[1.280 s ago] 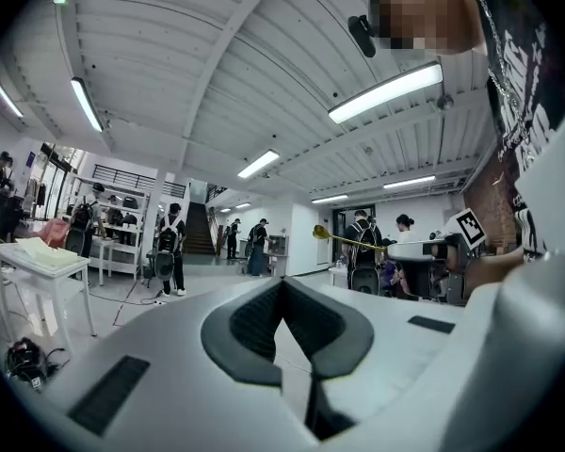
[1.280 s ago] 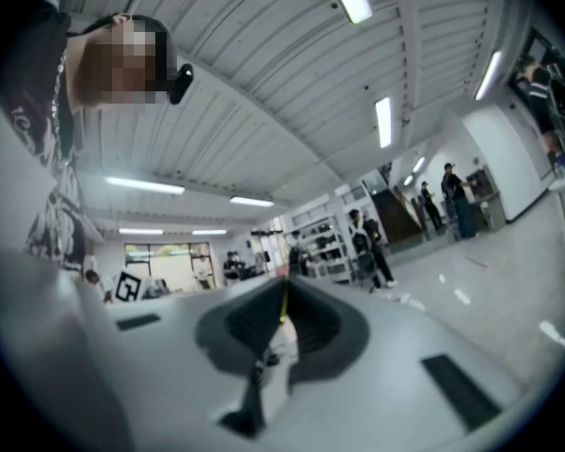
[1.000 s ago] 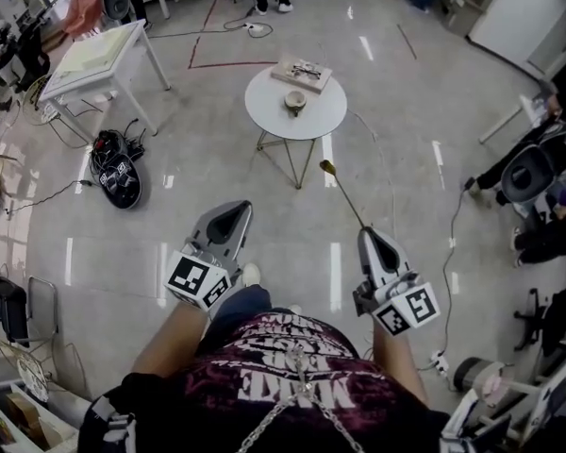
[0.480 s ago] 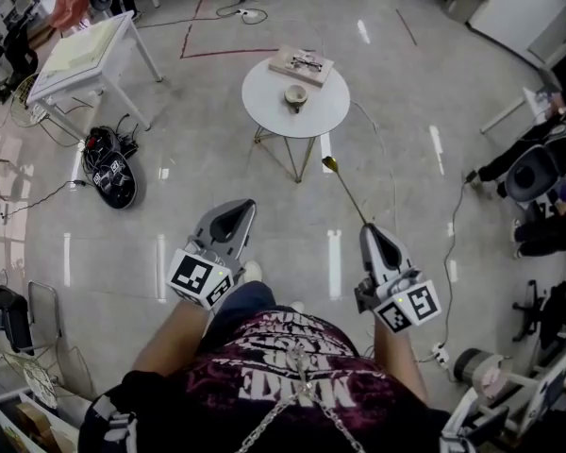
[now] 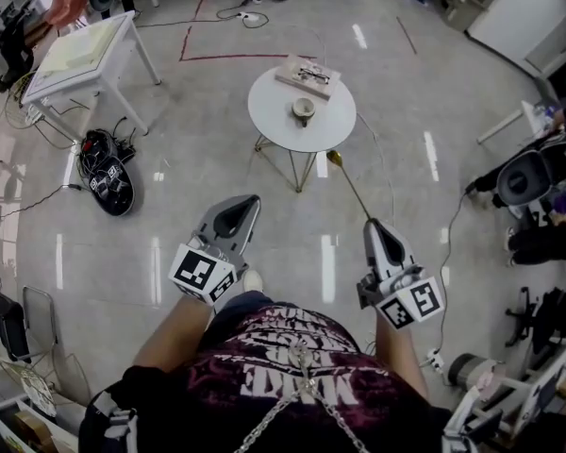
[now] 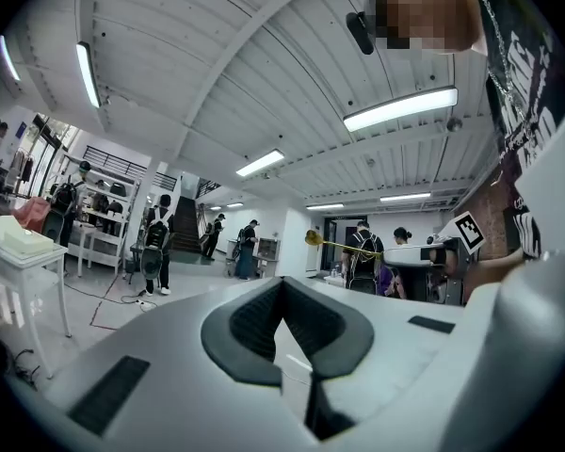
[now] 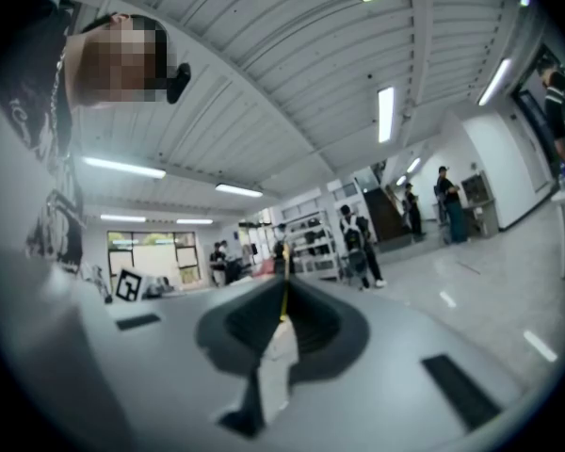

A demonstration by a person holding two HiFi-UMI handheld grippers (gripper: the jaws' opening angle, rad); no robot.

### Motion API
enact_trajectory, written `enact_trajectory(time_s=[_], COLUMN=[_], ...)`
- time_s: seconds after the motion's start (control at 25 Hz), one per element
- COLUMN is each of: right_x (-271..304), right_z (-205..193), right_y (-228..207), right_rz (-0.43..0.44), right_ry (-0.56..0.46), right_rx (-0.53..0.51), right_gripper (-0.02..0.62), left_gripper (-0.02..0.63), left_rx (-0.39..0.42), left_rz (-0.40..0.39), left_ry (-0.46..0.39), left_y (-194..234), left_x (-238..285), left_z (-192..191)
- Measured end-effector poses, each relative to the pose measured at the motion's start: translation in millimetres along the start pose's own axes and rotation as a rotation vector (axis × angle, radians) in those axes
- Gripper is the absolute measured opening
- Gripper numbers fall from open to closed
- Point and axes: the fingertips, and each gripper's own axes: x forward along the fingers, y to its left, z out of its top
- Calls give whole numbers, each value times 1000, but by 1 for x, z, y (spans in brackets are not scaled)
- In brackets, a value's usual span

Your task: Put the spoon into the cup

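Note:
A small cup (image 5: 304, 110) stands on a round white table (image 5: 275, 119) ahead of me in the head view. My right gripper (image 5: 371, 225) is shut on the handle of a thin gold spoon (image 5: 350, 188). The spoon sticks out level toward the table, its bowl short of the rim. In the right gripper view the spoon handle (image 7: 283, 299) runs out between the closed pads. My left gripper (image 5: 234, 217) is held level beside it, shut with nothing in it. The left gripper view shows its jaws (image 6: 284, 285) meeting, and the spoon (image 6: 344, 245) off to the right.
A flat book or board with glasses (image 5: 307, 72) lies on the table's far side. A white square table (image 5: 75, 55) stands at the far left, with a dark bundle of gear and cables (image 5: 108, 177) on the floor by it. People and chairs (image 5: 533, 177) are at the right.
Both grippers have travelled forward with the spoon. The round table and cup now sit closer in the head view, and the spoon's bowl is nearer the table's edge.

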Motion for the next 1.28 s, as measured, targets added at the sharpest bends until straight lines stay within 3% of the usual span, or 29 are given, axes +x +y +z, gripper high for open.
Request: enact_trajectory(time_s=[0.76,1.08,1.28], right_x=[49,31,35], right_z=[9,22,11], right_y=[33,14,-6], right_rz=[-58,-112,-105], right_ry=[-57,-75,-68], right_rx=[-9,-39,9], right_gripper=[35,35,35], left_gripper=[28,28,28], left_rx=[-31,-29,-33], left_rz=[-82,-81,-59], left_ry=[-25,-22,8], left_y=[60,64,65], left_x=[-3,7,16], left_z=[8,11,-1])
